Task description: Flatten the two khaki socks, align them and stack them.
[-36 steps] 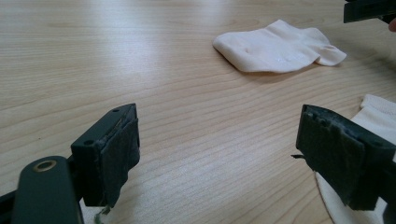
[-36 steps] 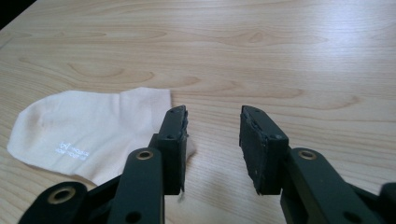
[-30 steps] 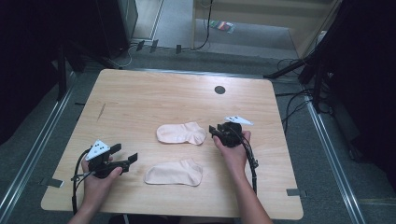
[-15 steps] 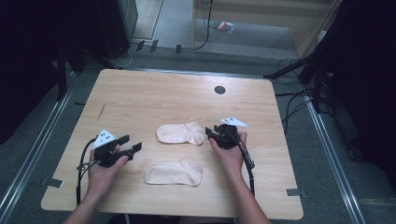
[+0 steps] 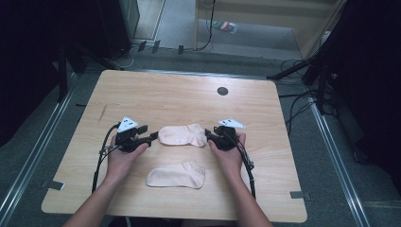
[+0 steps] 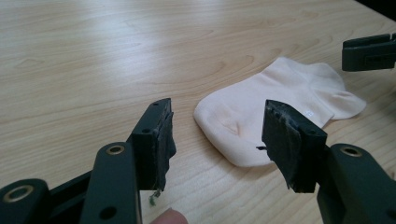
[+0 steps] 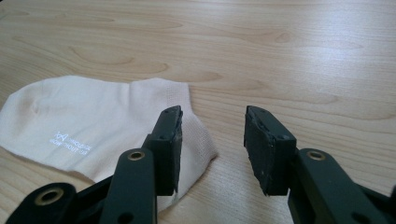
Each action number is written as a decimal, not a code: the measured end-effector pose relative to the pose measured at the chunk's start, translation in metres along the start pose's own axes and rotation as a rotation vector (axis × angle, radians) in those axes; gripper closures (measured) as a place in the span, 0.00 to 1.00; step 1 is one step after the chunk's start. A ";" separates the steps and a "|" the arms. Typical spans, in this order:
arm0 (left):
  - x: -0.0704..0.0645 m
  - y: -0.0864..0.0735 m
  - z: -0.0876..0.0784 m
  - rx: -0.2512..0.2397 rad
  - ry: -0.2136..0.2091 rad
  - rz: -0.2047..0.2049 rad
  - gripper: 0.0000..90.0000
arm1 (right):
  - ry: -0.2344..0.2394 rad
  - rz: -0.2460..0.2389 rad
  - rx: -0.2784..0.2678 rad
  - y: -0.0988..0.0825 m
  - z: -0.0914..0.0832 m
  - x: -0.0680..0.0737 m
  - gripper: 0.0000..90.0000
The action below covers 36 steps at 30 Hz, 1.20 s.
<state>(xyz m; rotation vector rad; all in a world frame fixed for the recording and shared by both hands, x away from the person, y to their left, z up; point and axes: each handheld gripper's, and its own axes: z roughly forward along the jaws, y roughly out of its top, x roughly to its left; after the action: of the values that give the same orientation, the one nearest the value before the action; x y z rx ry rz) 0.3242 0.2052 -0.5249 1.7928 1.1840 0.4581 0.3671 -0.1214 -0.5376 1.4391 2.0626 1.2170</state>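
Two pale pink ankle socks lie flat on the wooden table (image 5: 179,94). The farther sock (image 5: 183,134) lies between my two grippers. My left gripper (image 5: 152,136) is open at that sock's toe end (image 6: 243,126), its tips just short of the fabric. My right gripper (image 5: 209,138) is open at the cuff end (image 7: 154,107), one jaw over the cuff's edge and the other over bare wood. The nearer sock (image 5: 176,175) lies closer to the person, between the forearms. The right gripper's jaw tip (image 6: 369,51) shows beyond the sock in the left gripper view.
A small dark round hole (image 5: 222,91) sits near the table's far edge. Black cables (image 5: 246,163) trail from both grippers toward the person. Cables and dark stands crowd the floor at the right. Bare wood spreads across the table's far half.
My left gripper has moved forward and right, up to the far sock's toe. The right gripper has shifted slightly at the cuff. Both socks lie where they were.
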 end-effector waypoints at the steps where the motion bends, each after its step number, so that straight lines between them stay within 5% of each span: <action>1: -0.002 0.004 0.005 0.014 -0.002 0.012 0.49 | -0.004 -0.005 0.003 0.000 0.000 0.000 0.64; 8: -0.006 0.009 0.017 0.044 -0.018 0.008 0.58 | -0.011 0.004 -0.006 0.000 0.002 -0.002 0.64; 16: -0.010 0.005 0.036 0.124 0.022 -0.012 0.68 | -0.015 0.010 0.004 0.000 0.006 -0.001 0.64; 22: -0.016 0.002 0.044 0.163 0.058 0.021 0.69 | 0.018 0.009 0.032 -0.003 0.015 0.003 0.63; 28: -0.019 0.000 0.043 0.176 0.053 0.090 0.96 | -0.002 -0.049 0.062 -0.005 0.018 0.013 0.89; 34: -0.015 -0.003 0.037 0.186 0.093 0.156 1.00 | -0.008 -0.024 0.070 -0.005 0.013 0.007 0.98; 36: -0.009 -0.005 0.033 0.180 0.106 0.139 1.00 | -0.021 -0.009 0.069 -0.006 0.011 0.004 0.98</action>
<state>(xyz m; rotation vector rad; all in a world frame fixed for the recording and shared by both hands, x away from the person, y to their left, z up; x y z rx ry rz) 0.3409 0.1823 -0.5448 2.0359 1.2093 0.5471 0.3696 -0.1137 -0.5476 1.4646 2.1144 1.1327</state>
